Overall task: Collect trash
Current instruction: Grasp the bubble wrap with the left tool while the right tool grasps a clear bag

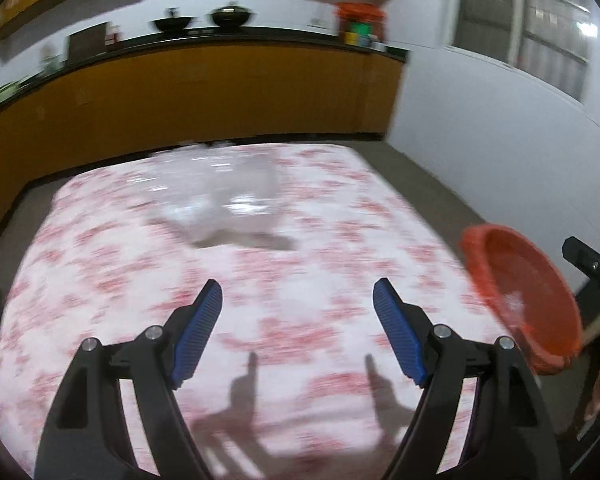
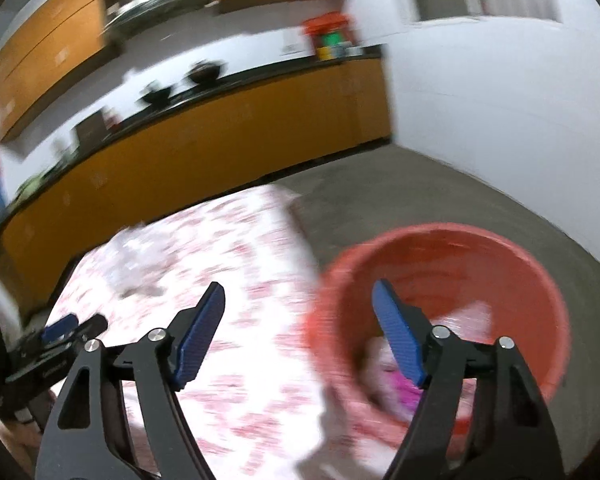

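A crumpled clear plastic wrapper (image 1: 228, 208) lies on the far middle of the table (image 1: 100, 280), which wears a white cloth with red flowers. My left gripper (image 1: 298, 304) hovers over the near half of the table, open, with nothing between its blue pads. An orange bucket (image 2: 452, 280) stands on the floor off the table's right edge, with pink and white trash (image 2: 388, 376) inside. My right gripper (image 2: 298, 304) hangs open over the table edge and the bucket's rim, nothing between its pads. The bucket (image 1: 524, 300) also shows at the right of the left wrist view. The wrapper (image 2: 140, 264) is blurred in the right wrist view.
A long counter with orange cabinet fronts (image 1: 180, 96) runs behind the table, with dark pans (image 1: 204, 20) and a red-lidded container (image 1: 360, 20) on it. A white wall (image 2: 500, 120) with a window stands to the right. Grey floor (image 2: 380, 192) lies between table, bucket and wall.
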Motion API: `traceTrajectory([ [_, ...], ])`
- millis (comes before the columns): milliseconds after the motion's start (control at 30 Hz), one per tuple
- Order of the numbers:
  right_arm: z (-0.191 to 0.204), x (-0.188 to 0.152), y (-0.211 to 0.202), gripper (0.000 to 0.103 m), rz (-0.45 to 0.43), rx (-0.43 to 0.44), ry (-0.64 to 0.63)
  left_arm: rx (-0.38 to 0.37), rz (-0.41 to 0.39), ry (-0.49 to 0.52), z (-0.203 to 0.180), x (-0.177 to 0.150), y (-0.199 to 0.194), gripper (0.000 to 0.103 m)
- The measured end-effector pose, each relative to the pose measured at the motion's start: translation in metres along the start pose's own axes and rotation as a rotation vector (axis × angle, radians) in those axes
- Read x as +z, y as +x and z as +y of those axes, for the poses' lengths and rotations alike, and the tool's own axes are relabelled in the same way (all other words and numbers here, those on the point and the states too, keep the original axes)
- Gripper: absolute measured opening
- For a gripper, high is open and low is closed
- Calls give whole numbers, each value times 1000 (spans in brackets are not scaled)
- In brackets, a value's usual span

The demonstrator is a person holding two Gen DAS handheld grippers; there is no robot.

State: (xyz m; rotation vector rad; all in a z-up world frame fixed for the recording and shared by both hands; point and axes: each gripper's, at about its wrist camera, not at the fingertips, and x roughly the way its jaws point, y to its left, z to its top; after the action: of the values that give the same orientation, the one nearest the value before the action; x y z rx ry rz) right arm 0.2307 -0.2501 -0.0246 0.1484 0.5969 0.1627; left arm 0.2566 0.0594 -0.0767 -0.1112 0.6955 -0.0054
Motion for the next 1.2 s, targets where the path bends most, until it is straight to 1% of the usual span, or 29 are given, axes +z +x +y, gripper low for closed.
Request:
traceTrajectory([
  [67,33,2,18,68,26,61,-62,42,-5,-30,20,-2,-6,77],
  [167,72,6,45,60,66,145,-100,96,-11,-82,53,-5,-13,77],
  [267,104,14,73,59,103,216,-104,138,-28,-110,77,-7,-20,77],
  [333,122,17,90,59,121,249,-107,165,-42,-126,93,-7,-24,77],
  [400,140,20,104,59,124,266,-117,185,-54,-145,108,-5,-28,77],
  [467,157,25,122,59,114,247,-144,204,-63,-170,126,-5,-31,77],
  [567,167,25,142,59,134,255,-151,225,-69,-202,144,-4,-33,77],
  [667,174,22,158,59,180,296,-142,239,-73,-223,159,-3,-33,77],
  [700,178,20,162,55,196,318,-150,241,-75,-224,162,-3,-32,77],
  [733,181,19,163,41,203,333,-160,245,-77,-225,165,-2,-31,77],
  [767,185,16,164,20,214,346,-182,247,-78,-224,166,-1,-31,77],
  [800,189,12,164,7,228,363,-209,248,-79,-223,167,0,-30,77],
  [833,190,10,165,3,234,367,-221,248,-81,-222,168,2,-29,77],
  [933,188,2,153,2,235,400,-243,242,-89,-214,165,6,-26,77],
  [1067,173,-4,126,1,215,424,-229,220,-93,-201,159,15,-19,77],
  [1133,159,-6,109,1,192,416,-215,206,-94,-188,153,20,-14,77],
  [1200,141,-6,91,1,160,386,-197,190,-95,-169,145,26,-9,77],
])
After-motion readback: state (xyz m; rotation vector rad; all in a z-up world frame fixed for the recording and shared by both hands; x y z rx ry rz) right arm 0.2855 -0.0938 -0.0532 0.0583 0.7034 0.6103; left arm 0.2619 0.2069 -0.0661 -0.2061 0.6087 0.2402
